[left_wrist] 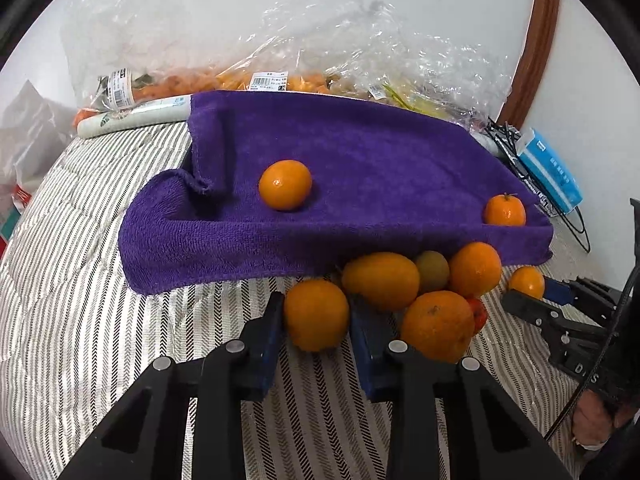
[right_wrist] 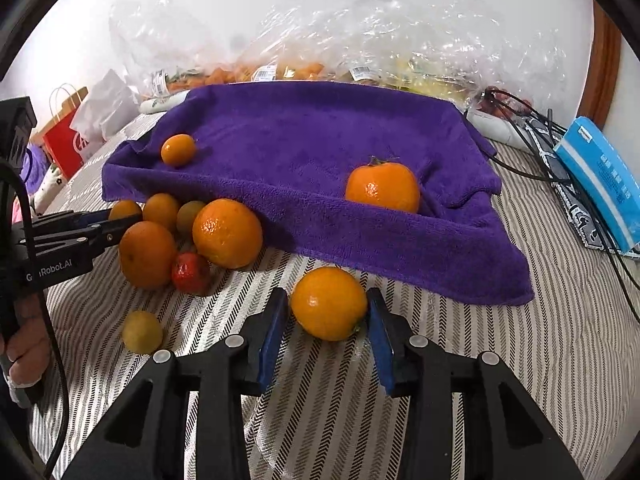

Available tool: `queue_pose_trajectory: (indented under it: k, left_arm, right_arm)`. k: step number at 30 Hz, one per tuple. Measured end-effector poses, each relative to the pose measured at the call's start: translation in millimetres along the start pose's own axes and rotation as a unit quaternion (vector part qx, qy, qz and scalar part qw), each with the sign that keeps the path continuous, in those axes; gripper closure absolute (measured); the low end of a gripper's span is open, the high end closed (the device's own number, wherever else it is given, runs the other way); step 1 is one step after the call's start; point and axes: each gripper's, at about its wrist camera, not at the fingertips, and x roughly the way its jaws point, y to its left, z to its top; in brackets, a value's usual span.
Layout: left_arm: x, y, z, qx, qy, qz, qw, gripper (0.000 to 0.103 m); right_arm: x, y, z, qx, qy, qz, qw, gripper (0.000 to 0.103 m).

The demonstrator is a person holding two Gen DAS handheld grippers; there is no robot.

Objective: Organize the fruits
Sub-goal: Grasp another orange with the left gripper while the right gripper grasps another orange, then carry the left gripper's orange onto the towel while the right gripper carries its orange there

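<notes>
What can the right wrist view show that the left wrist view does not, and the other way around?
Only the right wrist view: a red paper bag at the far left, and a small yellow-green fruit lying alone on the striped cover.

Only the left wrist view: the left gripper from behind, jaws closed on an orange.

Both: the purple towel carrying two oranges, the fruit pile with its small red fruit, the blue box, and the clear plastic bags.

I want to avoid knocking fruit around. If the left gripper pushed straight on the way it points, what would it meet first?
Probably the front edge of the purple towel, just beyond the orange that the left gripper already clamps; depth is hard to judge.
</notes>
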Motion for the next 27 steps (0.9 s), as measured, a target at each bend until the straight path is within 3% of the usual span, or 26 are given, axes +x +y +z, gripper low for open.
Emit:
queue_pose_trajectory:
  k: [5,11,16,22,27]
  left_arm:
    - [-7,3,-3,-0.008,-0.015,-0.031,0.9994,0.073]
    - [-15,1,-4,-0.002,-0.034,-0.020,0.9992,0.073]
    - [-30,3,-1,-0.005,-0.053,-0.019,0.9984,0.073]
    - [-54,-7,28,0.007,-0.071,-0.029,0.9970,0.073]
    - [-50,-5,60,-0.008,-0.073,-0.017,0.9971,0.073]
  right_arm:
    - [-4,-11,-1,0.024,-0.014,0.035,0.999,0.067]
    - [-15,-7,-3,0.015,-0.042,0.050,0.998,0.067]
    - [-28,-6,2,0.029,-0.069,0.036,0.997,0.067]
    - [-61,-7,34,0.027,-0.108,0.029,0.993,0.067]
    - [-77,-12,67,0.026,-0.140,0.012,0.990,0.067]
